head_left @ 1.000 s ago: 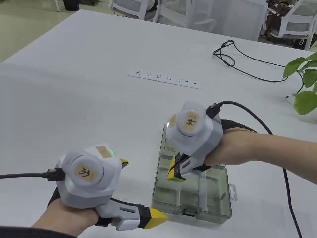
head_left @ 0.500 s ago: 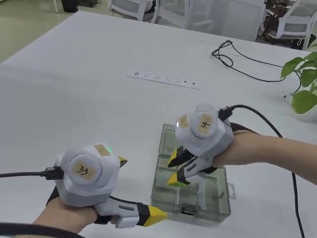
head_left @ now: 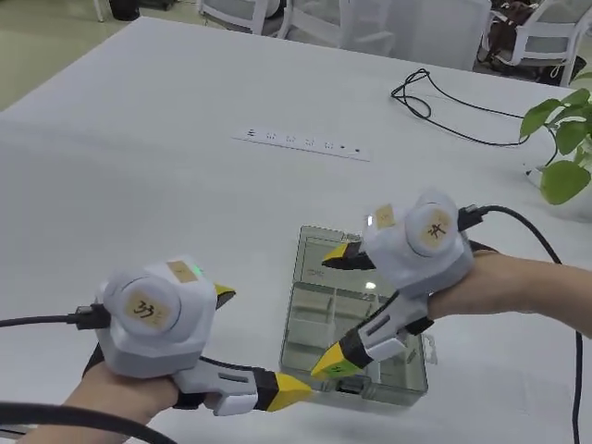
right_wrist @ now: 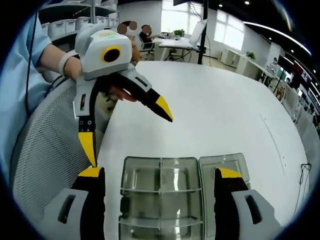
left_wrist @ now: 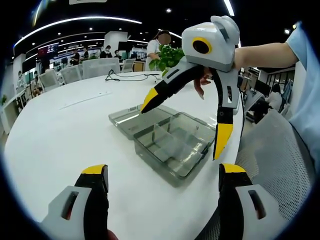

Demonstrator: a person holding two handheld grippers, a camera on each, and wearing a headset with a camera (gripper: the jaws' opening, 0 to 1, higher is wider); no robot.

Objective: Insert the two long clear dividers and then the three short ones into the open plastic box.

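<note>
Over open box (head_left: pixel 289 338), right gripper (head_left: pixel 327 313) spread wide; dividers (right_wrist: pixel 161 191) seemingly seated.

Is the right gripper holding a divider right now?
No, the right gripper is spread wide above the box with nothing between its jaws.

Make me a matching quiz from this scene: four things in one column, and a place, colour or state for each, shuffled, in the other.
Things:
1. box
2. power strip
3. plant
4. right hand-held gripper

Descriptions:
A. green, at the far right
B. jaws wide open, above the box
C. white, lying flat beyond the box
D. clear plastic, lid open

Pairs: 1-D, 2-C, 3-A, 4-B
</note>
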